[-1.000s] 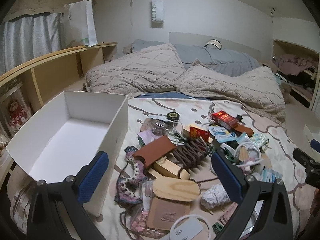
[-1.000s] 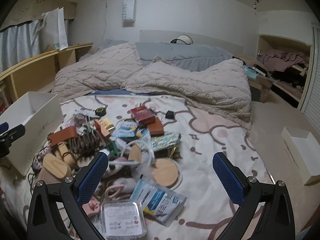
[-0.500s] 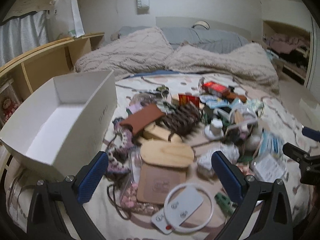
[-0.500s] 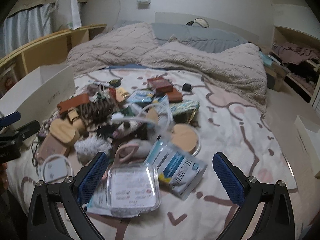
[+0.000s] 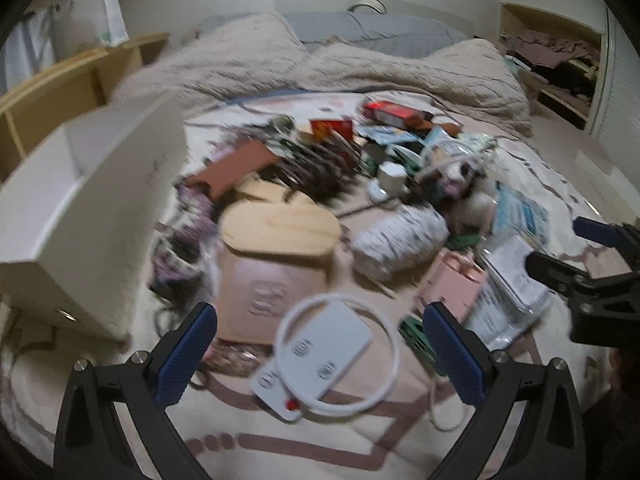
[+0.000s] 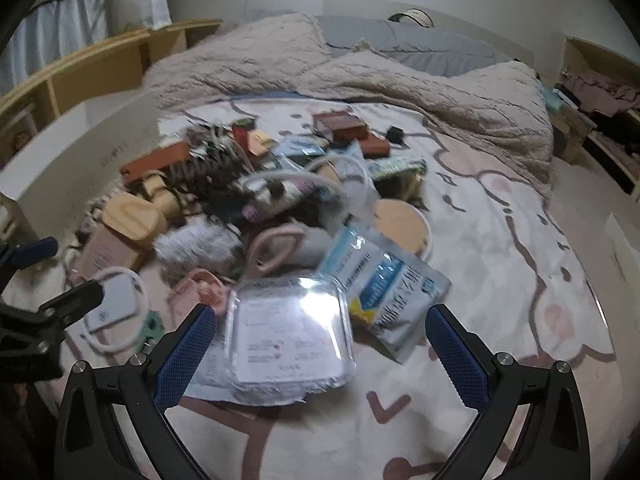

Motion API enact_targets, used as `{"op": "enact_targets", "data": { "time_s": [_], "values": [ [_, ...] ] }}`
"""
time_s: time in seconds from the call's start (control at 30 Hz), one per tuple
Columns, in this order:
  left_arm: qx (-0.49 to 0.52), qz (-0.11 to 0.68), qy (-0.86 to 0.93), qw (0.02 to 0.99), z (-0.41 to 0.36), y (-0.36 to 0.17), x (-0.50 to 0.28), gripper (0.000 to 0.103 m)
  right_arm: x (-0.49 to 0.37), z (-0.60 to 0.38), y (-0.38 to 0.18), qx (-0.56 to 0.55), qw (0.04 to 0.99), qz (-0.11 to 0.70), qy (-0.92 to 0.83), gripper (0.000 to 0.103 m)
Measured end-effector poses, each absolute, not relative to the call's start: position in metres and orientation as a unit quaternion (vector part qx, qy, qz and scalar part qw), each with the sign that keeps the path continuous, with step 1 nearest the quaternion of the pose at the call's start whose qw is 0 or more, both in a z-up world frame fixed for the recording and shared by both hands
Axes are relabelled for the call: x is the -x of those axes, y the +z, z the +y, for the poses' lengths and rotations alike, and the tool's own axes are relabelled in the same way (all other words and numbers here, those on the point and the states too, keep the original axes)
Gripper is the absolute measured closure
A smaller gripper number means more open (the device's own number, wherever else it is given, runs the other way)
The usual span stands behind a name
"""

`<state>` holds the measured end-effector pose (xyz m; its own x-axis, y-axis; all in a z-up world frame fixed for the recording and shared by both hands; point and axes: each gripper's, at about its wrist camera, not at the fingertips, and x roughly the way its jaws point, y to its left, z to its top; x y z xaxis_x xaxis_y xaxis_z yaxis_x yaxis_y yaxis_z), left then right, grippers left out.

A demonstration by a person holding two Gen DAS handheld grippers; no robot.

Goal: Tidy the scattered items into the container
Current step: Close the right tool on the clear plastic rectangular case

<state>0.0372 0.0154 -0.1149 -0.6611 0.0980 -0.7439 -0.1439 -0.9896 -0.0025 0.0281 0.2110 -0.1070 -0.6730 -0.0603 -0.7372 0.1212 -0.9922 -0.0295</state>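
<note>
White box (image 5: 80, 200) at bed's left edge, larger in view than half second ago. Left gripper (image 5: 320, 354) has dropped closer, jaws spread, white ring light (image 5: 340, 356) now between fingers. Right gripper (image 6: 322, 354) likewise lowered, jaws spread over clear plastic case (image 6: 290, 330); clutter heap (image 6: 240, 184) unmoved mid-bed.

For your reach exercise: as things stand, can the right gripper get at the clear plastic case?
Probably yes: the right gripper is open, the clear plastic case lies topmost between its fingers, nothing covering it.
</note>
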Motion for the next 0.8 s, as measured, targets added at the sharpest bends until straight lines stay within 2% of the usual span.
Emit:
{"op": "enact_targets", "data": {
  "time_s": [0.4,0.67,0.8],
  "values": [
    [0.427,0.048,0.9,0.069,0.021,-0.133,-0.038,0.0,-0.025,0.205,-0.125,-0.407,0.077,0.054,-0.909,0.001],
    [0.425,0.101,0.897,0.064,0.031,-0.142,-0.038,0.0,-0.026,0.199,-0.131,-0.412,0.083,0.063,-0.905,0.023],
    [0.419,0.126,0.897,0.059,0.036,-0.145,-0.038,0.0,-0.026,0.203,-0.131,-0.411,0.089,0.047,-0.906,0.027]
  ]
}}
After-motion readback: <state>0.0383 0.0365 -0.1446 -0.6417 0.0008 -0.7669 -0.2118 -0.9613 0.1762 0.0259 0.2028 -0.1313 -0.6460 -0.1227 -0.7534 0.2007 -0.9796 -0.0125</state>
